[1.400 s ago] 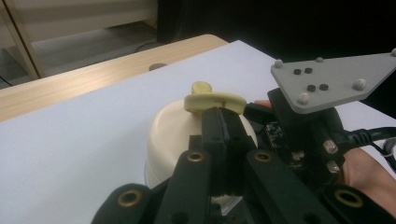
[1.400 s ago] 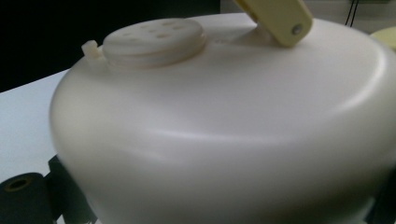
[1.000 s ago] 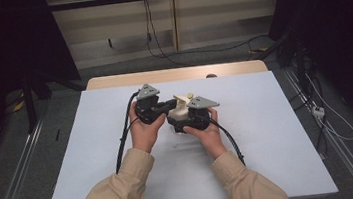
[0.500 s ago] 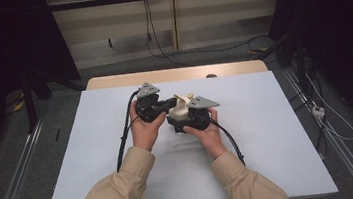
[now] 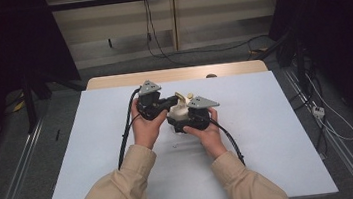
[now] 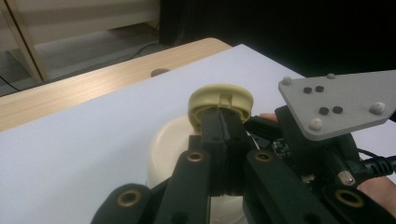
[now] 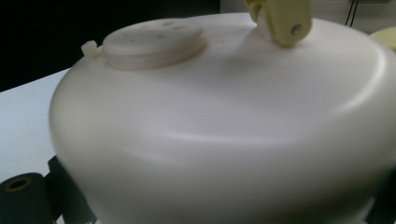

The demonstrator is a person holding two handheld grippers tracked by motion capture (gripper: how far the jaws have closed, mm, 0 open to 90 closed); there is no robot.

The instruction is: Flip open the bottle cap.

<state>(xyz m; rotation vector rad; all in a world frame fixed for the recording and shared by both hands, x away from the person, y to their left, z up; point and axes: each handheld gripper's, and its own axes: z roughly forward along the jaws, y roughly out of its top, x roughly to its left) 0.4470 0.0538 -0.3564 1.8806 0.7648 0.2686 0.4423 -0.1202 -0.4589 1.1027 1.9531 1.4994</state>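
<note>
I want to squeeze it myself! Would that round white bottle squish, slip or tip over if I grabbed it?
The bottle looks like smooth, shiny hard plastic, so it probably keeps its shape but could slip. Its sides bulge, so jaws may slide off the curve. Its yellow flip cap, pinched by the left gripper, hangs open on a hinge, so it likely swings rather than stays put.

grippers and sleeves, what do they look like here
Both are black, blocky tools. The left gripper and the right gripper each carry a grey three-cornered plate on top, studded with small pale balls and dark screws. A black cable trails from each toward the person. The black fingers are flat bars on arms with brass-ringed pivots. The sleeves are beige.
</note>
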